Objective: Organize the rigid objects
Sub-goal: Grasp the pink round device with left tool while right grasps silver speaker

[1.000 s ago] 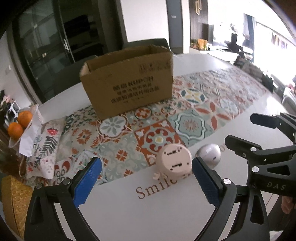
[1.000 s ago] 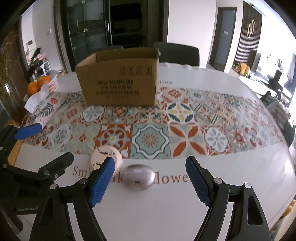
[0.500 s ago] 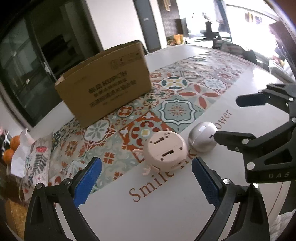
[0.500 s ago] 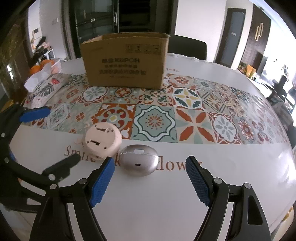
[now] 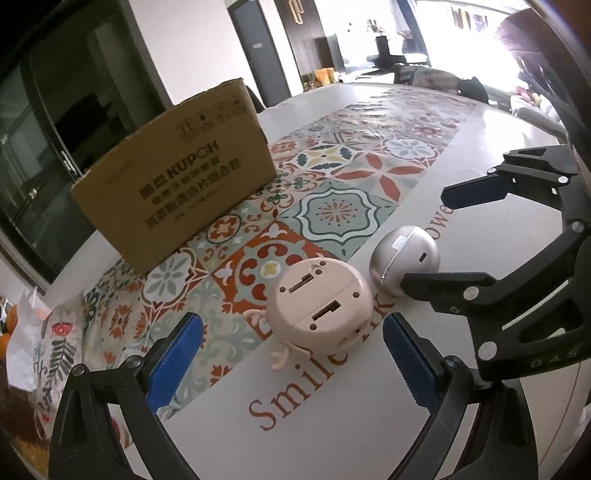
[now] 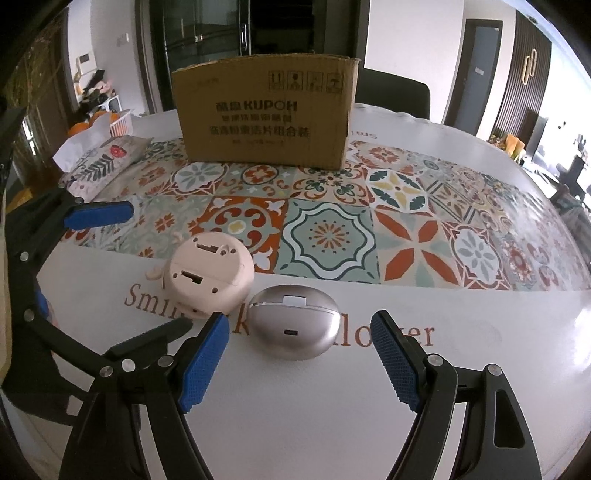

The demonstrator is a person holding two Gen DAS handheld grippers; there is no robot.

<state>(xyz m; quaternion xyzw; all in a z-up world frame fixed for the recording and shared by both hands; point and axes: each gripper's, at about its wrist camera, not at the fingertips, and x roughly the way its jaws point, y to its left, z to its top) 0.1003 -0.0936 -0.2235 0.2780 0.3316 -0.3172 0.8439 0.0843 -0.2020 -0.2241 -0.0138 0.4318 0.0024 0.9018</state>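
Silver case [image 6: 293, 326]: on desk [image 6: 332, 424], long axis crosswise, just ahead of right gripper [image 6: 297, 363], fingers spread. Pink case [image 5: 319, 302]: touching it, before left gripper [image 5: 291, 365], fingers spread.

Daylight floods in from beyond the right finger, blowing out the windows [image 5: 461, 33]; glare sheens the bench [image 6: 554, 206], edges bow, corners vignette.
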